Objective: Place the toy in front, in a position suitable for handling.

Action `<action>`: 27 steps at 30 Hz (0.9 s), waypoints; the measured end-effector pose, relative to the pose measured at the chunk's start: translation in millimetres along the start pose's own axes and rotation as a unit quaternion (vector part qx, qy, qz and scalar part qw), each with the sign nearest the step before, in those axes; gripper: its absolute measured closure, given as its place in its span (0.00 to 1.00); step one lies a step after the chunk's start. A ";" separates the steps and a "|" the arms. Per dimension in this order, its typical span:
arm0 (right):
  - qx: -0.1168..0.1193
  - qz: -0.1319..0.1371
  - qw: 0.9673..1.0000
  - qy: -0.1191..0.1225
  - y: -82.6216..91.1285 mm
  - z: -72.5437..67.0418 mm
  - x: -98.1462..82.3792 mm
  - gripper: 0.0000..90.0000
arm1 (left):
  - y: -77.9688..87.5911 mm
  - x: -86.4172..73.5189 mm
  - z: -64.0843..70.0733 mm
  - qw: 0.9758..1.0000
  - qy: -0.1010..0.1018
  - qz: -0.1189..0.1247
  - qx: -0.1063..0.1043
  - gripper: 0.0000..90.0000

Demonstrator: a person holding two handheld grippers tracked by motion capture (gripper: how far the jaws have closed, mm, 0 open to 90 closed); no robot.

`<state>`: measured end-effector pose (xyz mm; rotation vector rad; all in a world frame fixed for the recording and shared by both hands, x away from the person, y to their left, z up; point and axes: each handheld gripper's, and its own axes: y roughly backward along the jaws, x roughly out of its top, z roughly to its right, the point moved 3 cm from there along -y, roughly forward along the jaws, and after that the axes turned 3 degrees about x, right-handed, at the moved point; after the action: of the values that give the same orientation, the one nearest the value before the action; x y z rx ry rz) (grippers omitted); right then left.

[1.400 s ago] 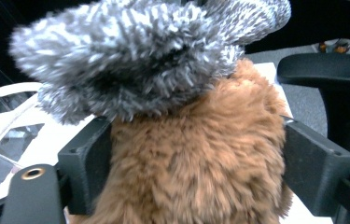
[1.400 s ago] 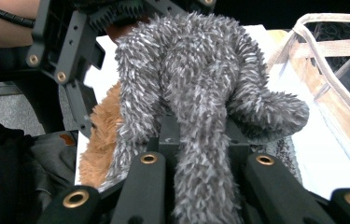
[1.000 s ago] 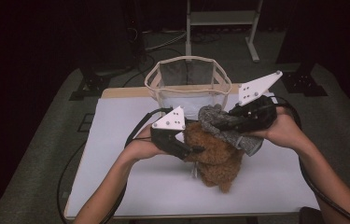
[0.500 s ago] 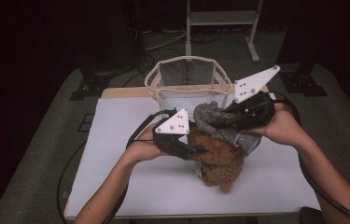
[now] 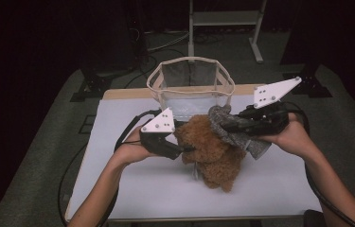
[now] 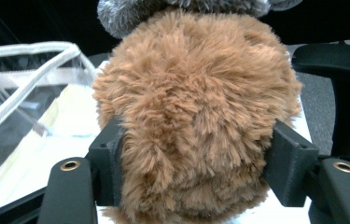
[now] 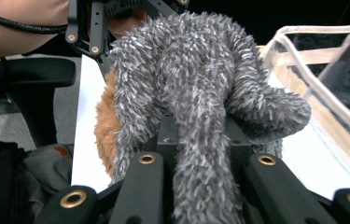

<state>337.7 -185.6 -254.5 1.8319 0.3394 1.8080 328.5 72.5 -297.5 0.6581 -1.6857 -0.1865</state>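
The left gripper [image 5: 182,150] has the brown plush toy [image 6: 196,116] between its jaws, both pads pressed into the fur on either side; the jaws have just been opening a little, yet the pads look to be pinching the fur. In the high view the toy's long axis runs from the left gripper's tips back toward the person, its lower end lying on the white table [image 5: 132,189] below and to the right of that gripper.

The right gripper [image 5: 222,126] is clamped tight on a strip of the grey fuzzy cloth [image 7: 196,93], which drapes over the toy's upper end. The cloth sits directly ahead of its jaws, with the brown fur just beyond and beneath, touching it. The two grippers point at each other across the toy, close together; the right hand [image 5: 293,137] is the one nearer the cloth.

Beyond both tools, just behind the toy, stands the clear bag with a cream rim [image 5: 191,64], mouth open and upright. I judge the coming move turns on pulling the cloth along the right gripper's own axis, away from the left; the left gripper's plate and cable crowd that gap.
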 end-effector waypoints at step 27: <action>0.061 -0.007 0.997 -0.040 -117.1 13.6 -37.9 0.82 | 41.5 -82.9 -4.0 0.998 0.048 -0.016 0.037 0.30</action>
<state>370.7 -112.1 -348.6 1.9736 0.4392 1.7337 325.9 150.4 -347.7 0.7380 -1.5970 -0.1132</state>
